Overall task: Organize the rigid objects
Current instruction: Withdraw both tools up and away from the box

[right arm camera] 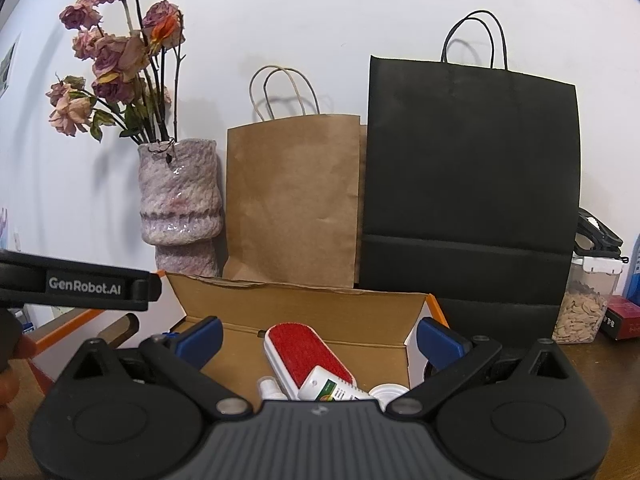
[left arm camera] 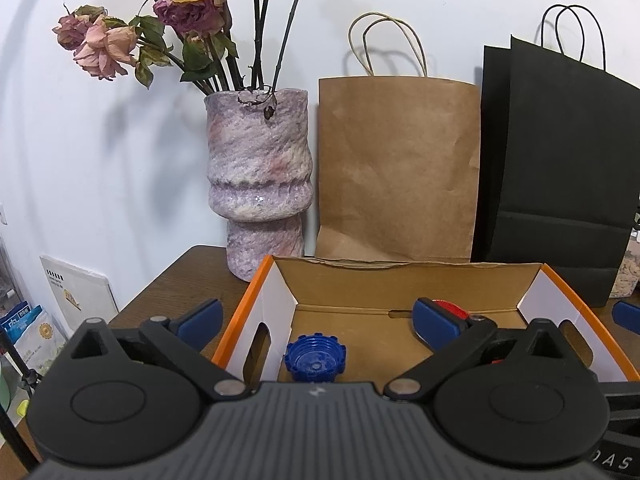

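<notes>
An open cardboard box with orange edges (left arm camera: 440,280) stands on the brown table. In the left wrist view a blue ridged cap (left arm camera: 315,359) lies on its floor at the left, and a red object (left arm camera: 454,309) shows behind my right-hand finger. My left gripper (left arm camera: 318,320) is open and empty above the box. In the right wrist view the box (right arm camera: 304,304) holds a red lint brush (right arm camera: 306,350), a white bottle with a green label (right arm camera: 332,388) and white caps (right arm camera: 388,392). My right gripper (right arm camera: 318,338) is open and empty over them. The left gripper's body (right arm camera: 80,286) shows at the left.
A mottled purple vase of dried roses (left arm camera: 258,184), a brown paper bag (left arm camera: 398,168) and a black paper bag (left arm camera: 560,168) stand behind the box against the wall. A clear container of flakes (right arm camera: 586,304) and a red box (right arm camera: 624,316) sit at the right.
</notes>
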